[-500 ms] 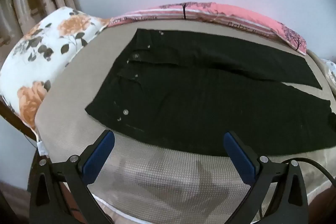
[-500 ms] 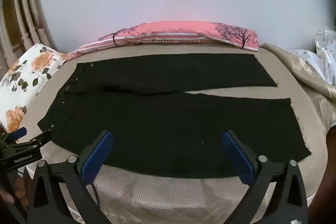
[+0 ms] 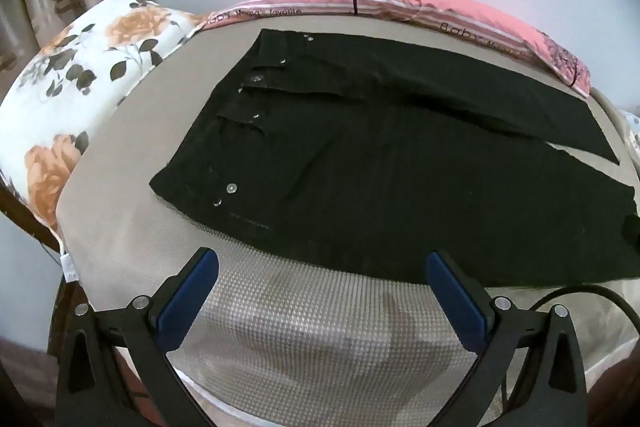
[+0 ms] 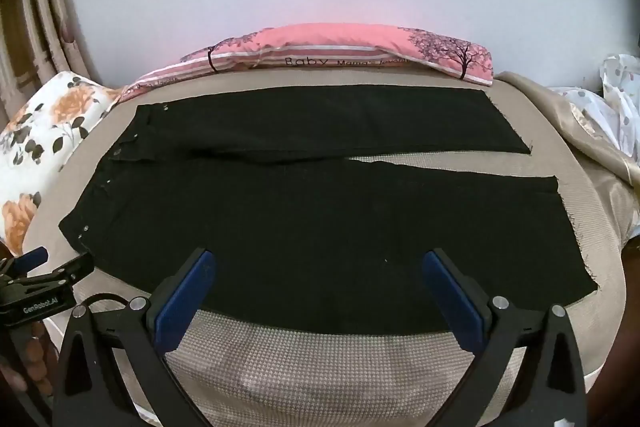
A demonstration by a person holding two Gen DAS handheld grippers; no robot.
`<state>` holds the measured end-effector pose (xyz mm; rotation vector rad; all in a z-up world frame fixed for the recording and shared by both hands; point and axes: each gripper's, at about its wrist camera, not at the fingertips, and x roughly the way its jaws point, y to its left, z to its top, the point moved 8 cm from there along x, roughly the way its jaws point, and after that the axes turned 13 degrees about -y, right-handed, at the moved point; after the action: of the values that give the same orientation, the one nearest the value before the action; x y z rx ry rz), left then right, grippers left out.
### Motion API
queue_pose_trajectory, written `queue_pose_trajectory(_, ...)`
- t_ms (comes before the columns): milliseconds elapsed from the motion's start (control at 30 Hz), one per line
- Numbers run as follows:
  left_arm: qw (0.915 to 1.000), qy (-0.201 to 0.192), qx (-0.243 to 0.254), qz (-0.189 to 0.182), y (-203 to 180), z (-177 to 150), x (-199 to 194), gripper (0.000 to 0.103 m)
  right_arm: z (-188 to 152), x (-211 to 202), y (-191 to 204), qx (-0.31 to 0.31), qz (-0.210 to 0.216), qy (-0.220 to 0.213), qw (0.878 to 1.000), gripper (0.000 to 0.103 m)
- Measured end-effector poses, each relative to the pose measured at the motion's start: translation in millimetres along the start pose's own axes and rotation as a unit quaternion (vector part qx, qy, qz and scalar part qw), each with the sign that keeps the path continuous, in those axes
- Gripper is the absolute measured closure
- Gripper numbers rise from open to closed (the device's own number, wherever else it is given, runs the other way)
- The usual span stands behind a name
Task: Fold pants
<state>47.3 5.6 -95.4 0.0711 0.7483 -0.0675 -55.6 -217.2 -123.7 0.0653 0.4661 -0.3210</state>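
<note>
Left wrist view: my left gripper point(image 3: 322, 291) hovers spread wide and empty over the bed's point(image 3: 304, 347) near edge, just short of the black pants point(image 3: 400, 179). They lie flat across the bed, waistband toward its left edge, legs toward the right. My right gripper point(image 4: 320, 291) is equally wide, empty, above the nearer leg.

Soft, even daylight, sharp centre, strong fisheye bending and dark vignetted corners
</note>
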Motion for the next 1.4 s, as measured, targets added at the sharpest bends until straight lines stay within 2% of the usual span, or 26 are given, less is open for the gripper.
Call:
queue_pose_trajectory(567, 0.9999, 0.001, 0.01, 0.007, -3, -5, 2, 0.0, -10, 7, -3, 0.025, 0.002, 0.012, 1.0, 0.0)
queue_pose_trajectory(1200, 0.9998, 0.009, 0.016, 0.008, -7, -8, 4, 0.0, -21, 15, -13, 0.039, -0.017, 0.038, 0.998, 0.0)
queue_pose_trajectory(1400, 0.9998, 0.013, 0.016, 0.009, -5, -11, 6, 0.0, -22, 17, -11, 0.022, -0.025, 0.047, 0.998, 0.0)
